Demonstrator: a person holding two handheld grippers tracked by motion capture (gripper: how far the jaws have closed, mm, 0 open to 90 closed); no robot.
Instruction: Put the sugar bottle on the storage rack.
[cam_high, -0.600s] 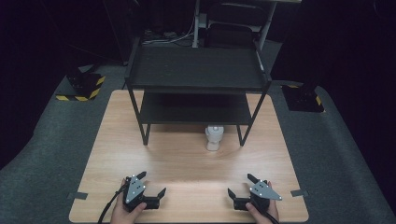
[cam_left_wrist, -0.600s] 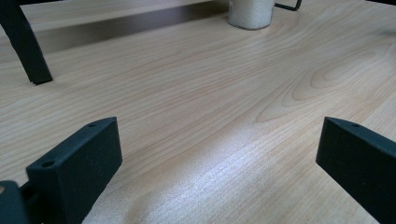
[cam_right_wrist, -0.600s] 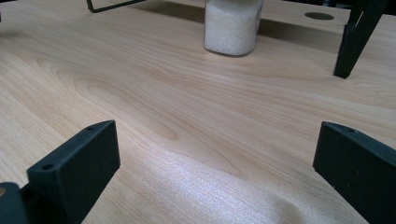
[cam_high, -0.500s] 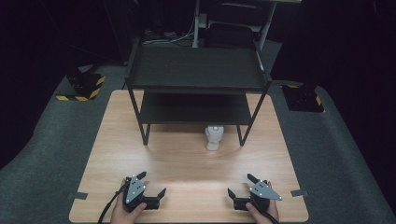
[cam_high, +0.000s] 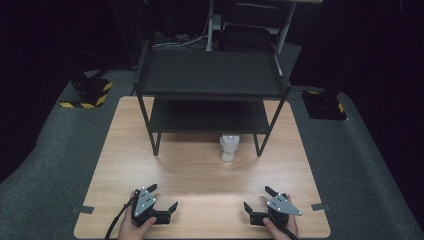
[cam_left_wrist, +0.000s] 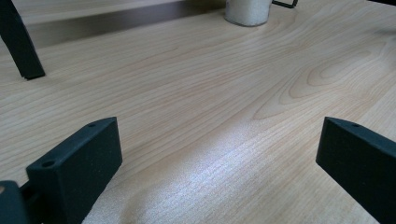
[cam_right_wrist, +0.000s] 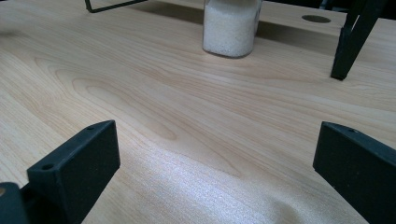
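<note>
A small clear jar of white grains stands upright on the wooden table, just in front of the black two-tier shelf. The same jar shows ahead in the right gripper view and at the top edge as jar in the left gripper view. My left gripper rests near the table's front edge at the left, jaws wide open and empty. At the front right my right gripper also stands open with nothing between its jaws. A hand holds each one.
The shelf's black legs stand on the table on either side of the jar; one leg is right of the jar in the right gripper view. Grey carpet surrounds the table. Black boxes with yellow-striped edges lie on the floor beyond.
</note>
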